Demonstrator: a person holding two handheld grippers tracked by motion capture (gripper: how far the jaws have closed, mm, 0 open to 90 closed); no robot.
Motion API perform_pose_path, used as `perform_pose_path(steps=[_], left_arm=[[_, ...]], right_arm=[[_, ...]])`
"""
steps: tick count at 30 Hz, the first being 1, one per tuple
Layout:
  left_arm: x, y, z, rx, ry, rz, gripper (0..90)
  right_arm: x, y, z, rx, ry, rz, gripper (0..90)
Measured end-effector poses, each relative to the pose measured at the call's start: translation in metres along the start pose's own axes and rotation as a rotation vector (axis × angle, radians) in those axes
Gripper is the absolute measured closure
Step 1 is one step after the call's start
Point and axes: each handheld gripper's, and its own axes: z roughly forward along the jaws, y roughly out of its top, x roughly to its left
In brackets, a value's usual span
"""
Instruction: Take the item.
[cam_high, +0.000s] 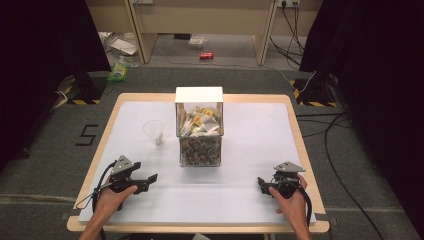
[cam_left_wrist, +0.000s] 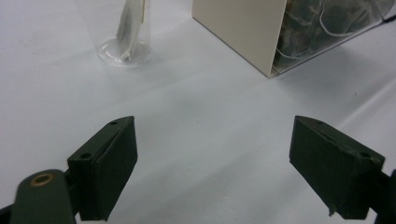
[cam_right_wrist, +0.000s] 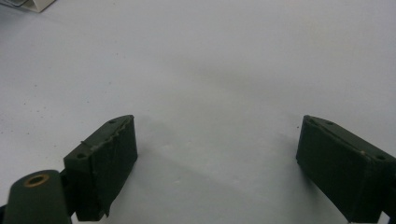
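Note:
A clear box (cam_high: 199, 129) with a white lid stands mid-table, stuffed with tea bags; its corner (cam_left_wrist: 261, 32) appears in the left gripper view. Left of it stands a clear plastic cup (cam_high: 153, 133) with a tea bag inside (cam_left_wrist: 130, 25). My left gripper (cam_high: 146, 182) rests near the front left, open, with nothing between its jaws (cam_left_wrist: 215, 163). My right gripper (cam_high: 262, 183) sits at the front right, open and empty over the bare white sheet (cam_right_wrist: 217, 163).
A white sheet (cam_high: 250, 145) covers the wooden table (cam_high: 295, 115). Beyond the table lie a red can (cam_high: 206, 55), a green packet (cam_high: 118, 72) and cables (cam_high: 330, 135) on the grey floor. Black curtains hang at both sides.

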Motion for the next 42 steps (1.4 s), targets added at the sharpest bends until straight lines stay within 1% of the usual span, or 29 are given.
perform_pose_path(steps=[4,6,8,10,11,15,18,19,20,22,24,25,27,33,39,42], left_arm=[[-0.002,-0.007,-0.002,0.010,-0.002,0.001,14.7],[-0.004,-0.010,-0.003,0.025,-0.004,0.009,14.7],[-0.005,-0.011,-0.003,0.030,-0.006,0.013,14.7],[-0.006,-0.012,-0.004,0.036,-0.009,0.020,14.7],[-0.007,-0.013,-0.005,0.042,-0.010,0.022,14.7],[-0.011,-0.017,-0.007,0.053,-0.010,0.039,14.7],[-0.012,-0.019,-0.008,0.051,-0.005,0.043,14.9],[-0.012,-0.019,-0.009,0.049,-0.003,0.042,14.9],[-0.013,-0.020,-0.010,0.048,-0.003,0.038,14.9],[-0.014,-0.021,-0.011,0.047,-0.002,0.044,14.9],[-0.015,-0.022,-0.012,0.054,-0.004,0.048,14.9],[-0.015,-0.022,-0.012,0.058,-0.005,0.051,14.9],[-0.016,-0.023,-0.013,0.062,0.001,0.059,14.9],[-0.020,-0.026,-0.017,0.076,-0.001,0.068,14.9],[-0.023,-0.032,-0.021,0.093,0.004,0.082,14.9],[-0.025,-0.037,-0.024,0.098,-0.001,0.082,14.9]], right_arm=[[0.000,0.000,0.000,0.001,0.000,0.002,12.9],[0.001,0.000,0.000,0.002,0.000,0.006,13.0],[0.000,0.000,0.000,0.000,0.000,0.000,13.0],[0.001,0.000,0.000,0.002,0.000,0.008,13.0],[0.000,0.000,0.000,-0.001,0.000,-0.002,13.0],[0.000,0.000,0.000,0.001,0.000,0.005,13.0],[0.000,0.000,0.000,-0.002,-0.001,-0.005,13.0],[0.001,0.000,0.000,0.002,-0.001,0.009,13.0],[0.001,0.000,0.000,0.003,-0.001,0.011,13.0],[0.001,0.000,0.000,0.001,-0.001,0.005,12.9],[0.001,0.000,0.000,0.002,0.000,0.006,13.0],[0.000,0.000,0.000,-0.001,-0.001,-0.003,13.0],[0.001,0.000,0.000,0.002,-0.001,0.009,13.0],[0.001,0.000,0.000,0.003,0.000,0.005,13.0],[0.001,0.000,0.000,0.003,-0.001,0.005,13.0],[0.001,0.000,0.000,0.003,-0.001,0.005,13.0]])
